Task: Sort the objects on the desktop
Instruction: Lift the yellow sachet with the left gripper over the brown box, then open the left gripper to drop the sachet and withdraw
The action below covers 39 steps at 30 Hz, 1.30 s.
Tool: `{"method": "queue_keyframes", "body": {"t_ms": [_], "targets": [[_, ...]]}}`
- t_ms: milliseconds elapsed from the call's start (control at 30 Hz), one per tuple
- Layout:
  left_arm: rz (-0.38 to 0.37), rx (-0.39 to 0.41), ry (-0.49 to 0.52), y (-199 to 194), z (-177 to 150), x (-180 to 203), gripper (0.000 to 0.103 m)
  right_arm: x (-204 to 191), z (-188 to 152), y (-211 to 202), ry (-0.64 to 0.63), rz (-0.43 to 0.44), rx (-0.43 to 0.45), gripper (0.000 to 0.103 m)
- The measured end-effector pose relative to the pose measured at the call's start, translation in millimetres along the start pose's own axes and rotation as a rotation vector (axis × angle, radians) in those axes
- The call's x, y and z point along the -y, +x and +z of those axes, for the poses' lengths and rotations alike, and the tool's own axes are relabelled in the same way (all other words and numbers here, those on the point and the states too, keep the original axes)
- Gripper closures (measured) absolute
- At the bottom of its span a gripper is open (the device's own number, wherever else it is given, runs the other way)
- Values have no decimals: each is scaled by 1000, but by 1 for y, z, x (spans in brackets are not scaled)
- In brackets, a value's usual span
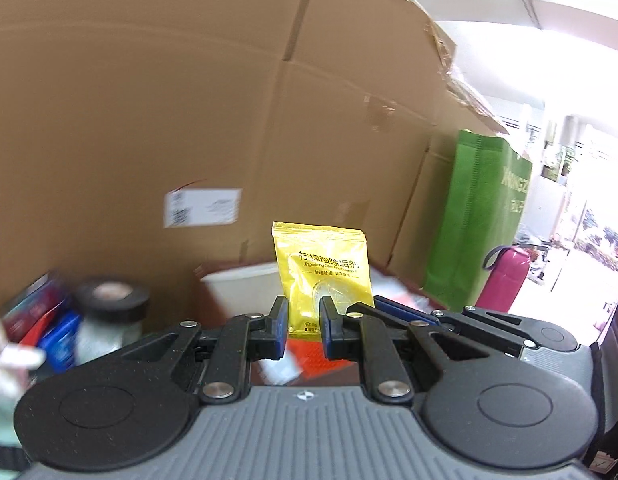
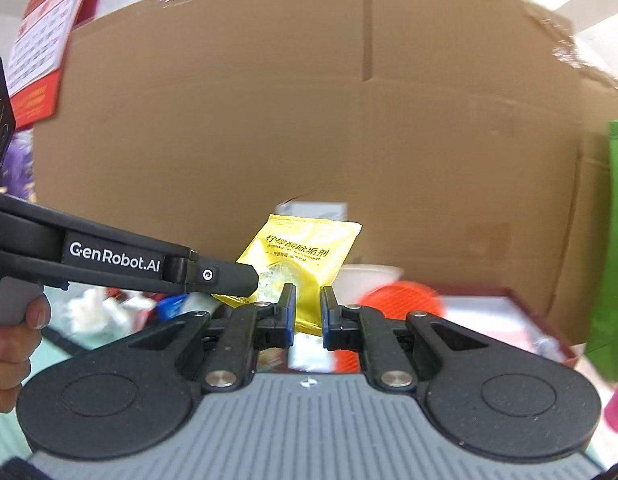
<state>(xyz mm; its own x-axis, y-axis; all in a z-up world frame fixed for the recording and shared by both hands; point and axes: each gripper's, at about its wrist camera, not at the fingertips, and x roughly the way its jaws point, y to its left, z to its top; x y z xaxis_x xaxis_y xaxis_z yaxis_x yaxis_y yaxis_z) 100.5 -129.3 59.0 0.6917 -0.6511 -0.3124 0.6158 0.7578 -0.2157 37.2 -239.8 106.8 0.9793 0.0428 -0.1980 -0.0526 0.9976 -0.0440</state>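
Note:
A yellow sachet (image 1: 321, 268) with black Chinese print hangs in the air in front of the cardboard. Its lower end sits between the blue pads of my left gripper (image 1: 304, 322), which is shut on it. The right wrist view shows the same sachet (image 2: 305, 252) tilted, with its bottom corner pinched in my right gripper (image 2: 308, 312), also shut. The left gripper's finger (image 2: 229, 280) reaches in from the left and meets the sachet's lower left corner. One right gripper finger (image 1: 405, 312) comes in from the right at the sachet's edge.
Large cardboard boxes (image 1: 189, 100) fill the background. A green bag (image 1: 477, 220) and a pink bottle (image 1: 505, 280) stand at the right. Below lie a white paper cup (image 1: 245, 284), a black tape roll (image 1: 113, 296), an orange object (image 2: 397, 300) and a red-rimmed tray (image 2: 509, 312). A hand (image 2: 13, 340) holds the left gripper's handle.

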Motion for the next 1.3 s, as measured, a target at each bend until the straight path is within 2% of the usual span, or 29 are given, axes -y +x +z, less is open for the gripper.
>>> {"method": "queue_keyframes", "body": {"t_ms": [267, 467, 600, 633, 700, 733, 800, 867, 933, 1067, 1300], "targets": [[-61, -45, 69, 83, 22, 34, 87, 73, 7, 20, 99, -103, -5, 92], [-63, -114, 80, 145, 26, 45, 87, 128, -1, 47, 169, -153, -58, 92], [-54, -146, 77, 175, 27, 45, 86, 151, -9, 68, 187, -174, -84, 92], [-56, -151, 80, 180, 26, 45, 83, 155, -11, 73, 191, -180, -89, 92], [-61, -170, 84, 187, 26, 45, 60, 158, -17, 81, 194, -193, -109, 90], [-90, -172, 86, 189, 27, 46, 55, 161, -20, 85, 193, -196, -113, 89], [-98, -157, 99, 183, 25, 48, 47, 165, -24, 85, 197, -216, -113, 66], [-140, -131, 108, 175, 23, 49, 20, 167, -28, 79, 186, -261, -101, 56], [-157, -114, 101, 167, 20, 51, 9, 169, -32, 72, 198, -249, -94, 51], [-140, -105, 119, 157, 14, 60, 6, 163, -39, 58, 203, -249, -88, 17], [-129, -100, 130, 133, 9, 65, 5, 148, -41, 47, 168, -279, -98, 8]]}}
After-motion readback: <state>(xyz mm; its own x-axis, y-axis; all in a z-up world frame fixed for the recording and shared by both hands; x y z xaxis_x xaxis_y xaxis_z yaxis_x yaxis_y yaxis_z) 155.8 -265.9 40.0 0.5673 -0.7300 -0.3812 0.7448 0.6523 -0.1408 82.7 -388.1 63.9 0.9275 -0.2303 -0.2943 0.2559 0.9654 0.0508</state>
